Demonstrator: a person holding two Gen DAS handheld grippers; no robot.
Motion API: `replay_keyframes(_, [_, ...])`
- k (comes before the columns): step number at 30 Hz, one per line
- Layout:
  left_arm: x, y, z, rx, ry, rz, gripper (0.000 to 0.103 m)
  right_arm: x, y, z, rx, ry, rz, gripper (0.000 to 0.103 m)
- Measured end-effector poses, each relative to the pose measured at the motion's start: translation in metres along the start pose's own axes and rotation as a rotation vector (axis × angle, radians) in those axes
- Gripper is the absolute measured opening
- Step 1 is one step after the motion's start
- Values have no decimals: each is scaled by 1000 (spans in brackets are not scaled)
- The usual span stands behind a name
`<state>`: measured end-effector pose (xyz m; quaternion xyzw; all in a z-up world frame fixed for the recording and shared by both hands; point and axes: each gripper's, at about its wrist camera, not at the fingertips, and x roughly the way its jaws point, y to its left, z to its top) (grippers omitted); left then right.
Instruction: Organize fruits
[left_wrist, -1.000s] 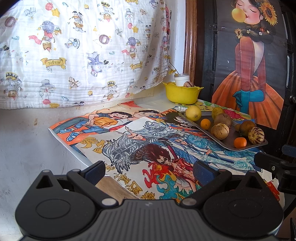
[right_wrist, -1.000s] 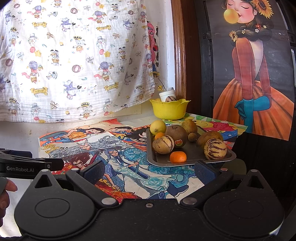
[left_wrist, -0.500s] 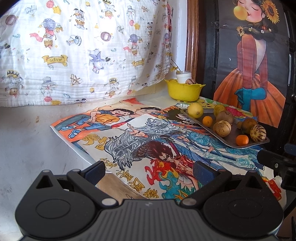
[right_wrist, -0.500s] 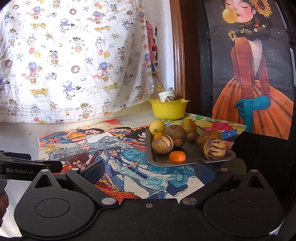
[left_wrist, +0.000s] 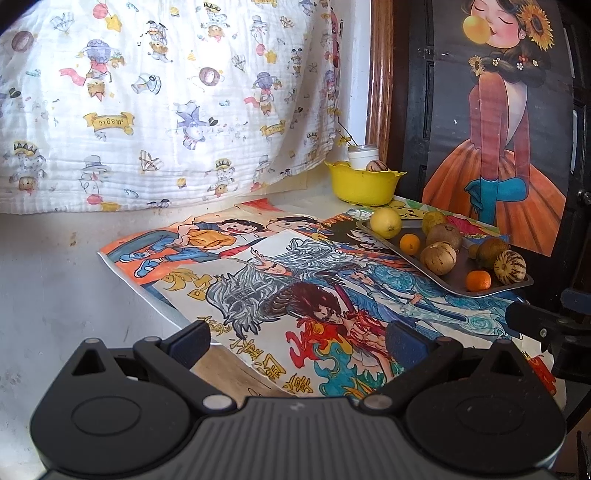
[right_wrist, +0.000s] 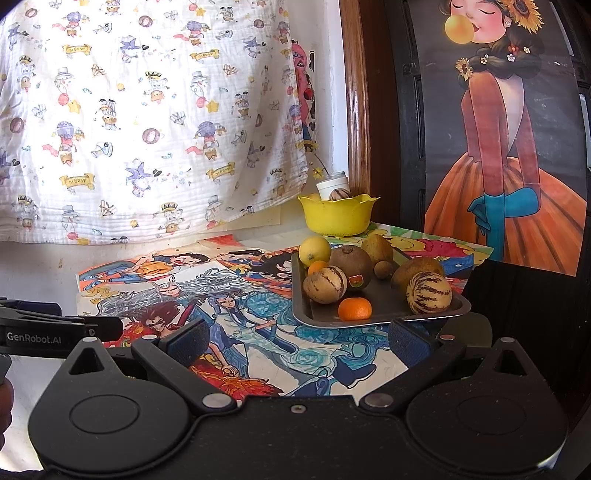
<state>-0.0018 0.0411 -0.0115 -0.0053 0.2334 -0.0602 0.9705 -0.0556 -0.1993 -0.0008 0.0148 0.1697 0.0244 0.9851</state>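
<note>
Both views sit slightly closer to the tray (right_wrist: 380, 317) of fruit than before; left hand-held gripper (left_wrist: 297, 338) and right hand-held gripper (right_wrist: 297, 338) are released, empty, above the tabletop (left_wrist: 55, 280).

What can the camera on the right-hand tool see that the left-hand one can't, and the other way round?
Only the right wrist view shows the small sticker on the big brown fruit, and the left gripper poking in from the side with its printed label.

Only the left wrist view shows a strip of bare wooden tabletop under the drawings' near edge, and the right gripper at the right edge.

Both show the metal tray of fruit, the yellow bowl, the colourful drawings, the patterned cloth and the poster. Both grippers are open and empty.
</note>
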Motion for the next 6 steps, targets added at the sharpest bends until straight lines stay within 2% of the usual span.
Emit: replay_keyframes(6, [0,0,0,-4,2,3,103,1,-1,1,1,1,-1,102])
